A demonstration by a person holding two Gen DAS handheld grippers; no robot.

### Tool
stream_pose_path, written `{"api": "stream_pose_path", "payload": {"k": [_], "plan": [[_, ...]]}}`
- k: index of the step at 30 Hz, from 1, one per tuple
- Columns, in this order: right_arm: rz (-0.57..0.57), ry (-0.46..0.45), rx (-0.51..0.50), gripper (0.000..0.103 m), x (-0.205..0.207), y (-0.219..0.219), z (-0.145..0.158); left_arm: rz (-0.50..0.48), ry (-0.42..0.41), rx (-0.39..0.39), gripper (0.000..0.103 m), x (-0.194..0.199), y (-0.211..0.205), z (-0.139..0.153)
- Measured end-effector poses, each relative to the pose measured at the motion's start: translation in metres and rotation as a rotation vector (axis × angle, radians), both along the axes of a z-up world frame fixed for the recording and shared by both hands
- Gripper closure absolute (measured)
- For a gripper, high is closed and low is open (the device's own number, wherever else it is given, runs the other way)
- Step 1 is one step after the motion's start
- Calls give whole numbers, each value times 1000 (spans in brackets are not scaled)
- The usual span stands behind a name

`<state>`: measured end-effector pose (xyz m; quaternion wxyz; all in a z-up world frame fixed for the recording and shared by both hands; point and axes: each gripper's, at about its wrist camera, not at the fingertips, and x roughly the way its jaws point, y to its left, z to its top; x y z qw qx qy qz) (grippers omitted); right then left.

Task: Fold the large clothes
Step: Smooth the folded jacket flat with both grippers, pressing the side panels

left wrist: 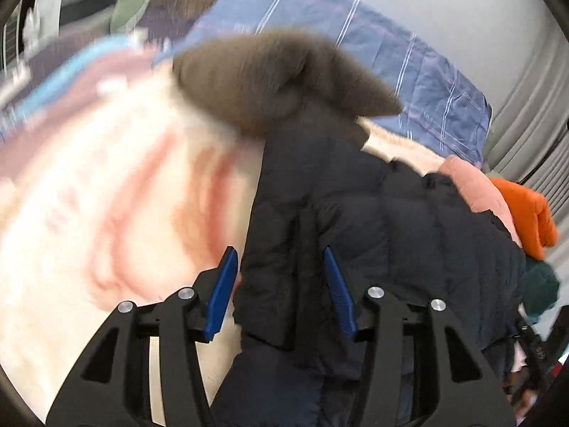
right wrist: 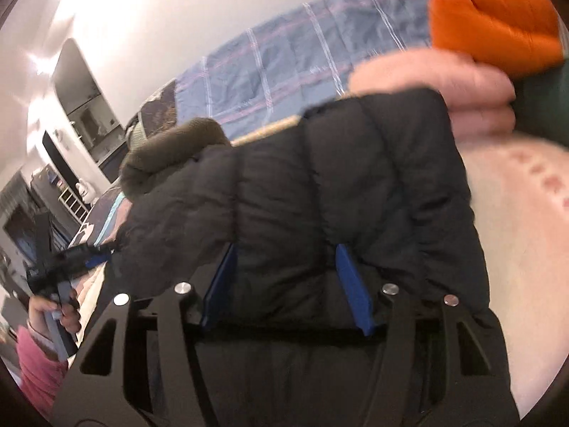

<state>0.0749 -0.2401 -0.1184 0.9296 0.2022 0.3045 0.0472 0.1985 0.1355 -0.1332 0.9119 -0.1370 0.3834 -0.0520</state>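
A: Left wrist view first. One black puffer jacket (left wrist: pixel 373 220) lies folded on a cream blanket with a pink pattern (left wrist: pixel 99 192), its single brown fur-trimmed hood (left wrist: pixel 281 78) at the far end. The left gripper (left wrist: pixel 281 281) stands with its two blue pads apart; the jacket's near edge sits in the gap, but neither pad clearly presses on it.

B: Count of other garments?

A: Three, stacked at the jacket's right end: one pink garment (left wrist: pixel 473 185), one orange puffer piece (left wrist: pixel 530 217), one dark green item (left wrist: pixel 540 284). Behind them, one blue plaid quilt (left wrist: pixel 426 71) with white stripes.

B: Right wrist view?

A: Same jacket (right wrist: pixel 320 195), seen from the other side, fur hood (right wrist: pixel 170 156) to the left. The right gripper (right wrist: pixel 288 277) has its two blue fingers (right wrist: pixel 352 284) parted, with a bulge of black quilted fabric filling the space between them. Whether the pads squeeze it I cannot tell; motion blur softens the edges.

B: Anything else?

A: One hand (right wrist: pixel 57 313) at far left in a pink sleeve (right wrist: pixel 39 370), holding the handle of the other gripper (right wrist: pixel 89 254). Orange (right wrist: pixel 494 21), pink (right wrist: pixel 437 96) and green (right wrist: pixel 547 103) pieces again at upper right, quilt (right wrist: pixel 277 78) behind.
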Motion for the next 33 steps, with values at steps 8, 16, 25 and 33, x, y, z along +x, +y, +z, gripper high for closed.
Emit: {"api": "stream_pose_path", "payload": {"k": [8, 16, 25, 33], "plan": [[9, 33, -164, 39, 14, 25, 8, -228, -131, 140, 45, -11, -86, 25], [-25, 180, -316, 34, 35, 44, -45, -269, -35, 302, 39, 13, -116, -48], [-17, 148, -231, 31, 12, 24, -33, -230, -95, 273, 30, -23, -85, -9], [-91, 104, -229, 29, -95, -37, 8, -258, -52, 176, 18, -115, 12, -17]]}}
